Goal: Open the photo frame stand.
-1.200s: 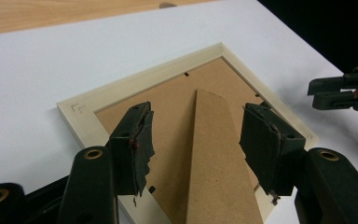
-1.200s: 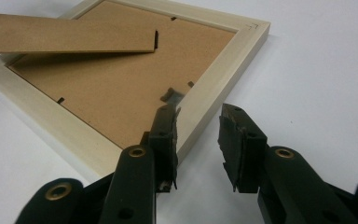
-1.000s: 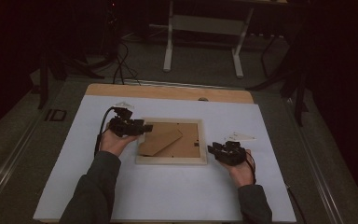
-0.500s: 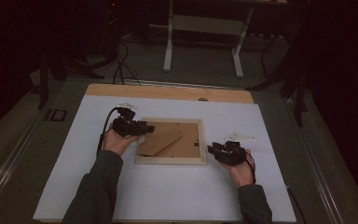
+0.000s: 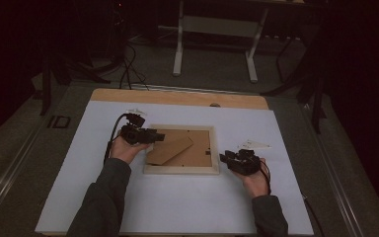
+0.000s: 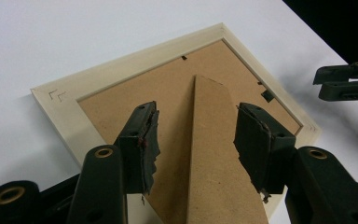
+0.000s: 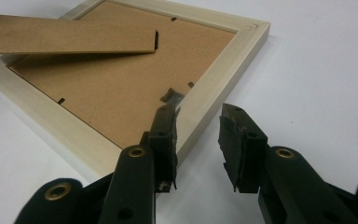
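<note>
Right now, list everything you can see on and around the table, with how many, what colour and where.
picture frame: one, pale wood, face down at the middle of the sheet
easel stand: one, brown board, raised off the frame's brown backing
retaining tab: one, grey, on the backing by the frame's edge
sheet: one, white, covering most of the table
table: one, light wood, strip showing at the far edge
metal stand: one, pale, on the floor beyond
left claw: one, black, open astride the easel stand
right claw: one, black, open at the frame's edge

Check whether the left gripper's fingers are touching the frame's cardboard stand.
Apart. The left gripper view shows the fingers spread either side of the stand, with backing board visible between.
</note>
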`<state>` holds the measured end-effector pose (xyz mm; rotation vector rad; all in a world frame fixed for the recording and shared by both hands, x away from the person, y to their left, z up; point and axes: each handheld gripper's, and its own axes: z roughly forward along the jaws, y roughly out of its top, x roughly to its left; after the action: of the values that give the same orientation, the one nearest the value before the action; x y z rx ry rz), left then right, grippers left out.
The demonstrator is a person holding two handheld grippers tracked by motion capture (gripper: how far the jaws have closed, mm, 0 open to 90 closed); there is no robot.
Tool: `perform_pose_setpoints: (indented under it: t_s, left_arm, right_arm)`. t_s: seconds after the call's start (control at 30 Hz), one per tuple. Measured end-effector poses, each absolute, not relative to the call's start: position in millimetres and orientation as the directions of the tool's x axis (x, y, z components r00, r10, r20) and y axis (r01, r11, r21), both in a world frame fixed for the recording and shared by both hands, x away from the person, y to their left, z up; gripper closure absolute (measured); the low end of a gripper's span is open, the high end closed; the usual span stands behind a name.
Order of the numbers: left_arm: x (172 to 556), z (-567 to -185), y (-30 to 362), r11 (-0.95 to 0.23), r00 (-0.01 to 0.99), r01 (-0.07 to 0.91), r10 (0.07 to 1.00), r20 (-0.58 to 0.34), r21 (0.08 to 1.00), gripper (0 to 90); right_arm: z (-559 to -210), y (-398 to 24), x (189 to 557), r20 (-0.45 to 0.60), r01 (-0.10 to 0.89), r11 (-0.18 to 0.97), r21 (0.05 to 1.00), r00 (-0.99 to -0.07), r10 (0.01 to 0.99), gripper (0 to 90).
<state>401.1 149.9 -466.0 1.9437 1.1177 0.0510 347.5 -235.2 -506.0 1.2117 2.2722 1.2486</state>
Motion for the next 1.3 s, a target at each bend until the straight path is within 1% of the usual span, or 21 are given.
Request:
perform_pose_setpoints:
  t_s: [0.23,0.5,0.8,1.0,1.1,1.3]
  left_arm:
    - [403.7,-469.1,147.8,-0.214,0.581,0.699,0.726,-0.367,0.683,45.8]
    - [406.3,-473.7,145.1,-0.222,0.587,0.709,0.711,-0.386,0.67,45.6]
    - [408.1,-479.7,139.3,-0.243,0.6,0.718,0.69,-0.404,0.652,43.3]
    - [407.5,-481.0,135.9,-0.259,0.612,0.715,0.68,-0.403,0.65,43.2]
    - [407.1,-482.5,133.3,-0.289,0.625,0.71,0.679,-0.386,0.643,42.6]
    - [407.5,-486.5,129.2,-0.294,0.626,0.72,0.667,-0.404,0.629,37.9]
  right_arm:
    - [-506.0,-234.8,347.4,0.143,0.538,0.275,0.797,-0.61,0.779,66.1]
    - [-506.2,-235.1,347.5,0.143,0.539,0.275,0.796,-0.609,0.78,66.1]
    - [-505.9,-235.5,347.6,0.143,0.539,0.276,0.796,-0.61,0.779,66.0]
    - [-505.6,-235.7,347.5,0.143,0.539,0.276,0.796,-0.61,0.779,66.1]
    - [-505.6,-235.7,347.5,0.143,0.539,0.276,0.796,-0.61,0.779,65.9]
    - [-505.9,-236.1,347.7,0.144,0.541,0.275,0.795,-0.608,0.781,65.9]
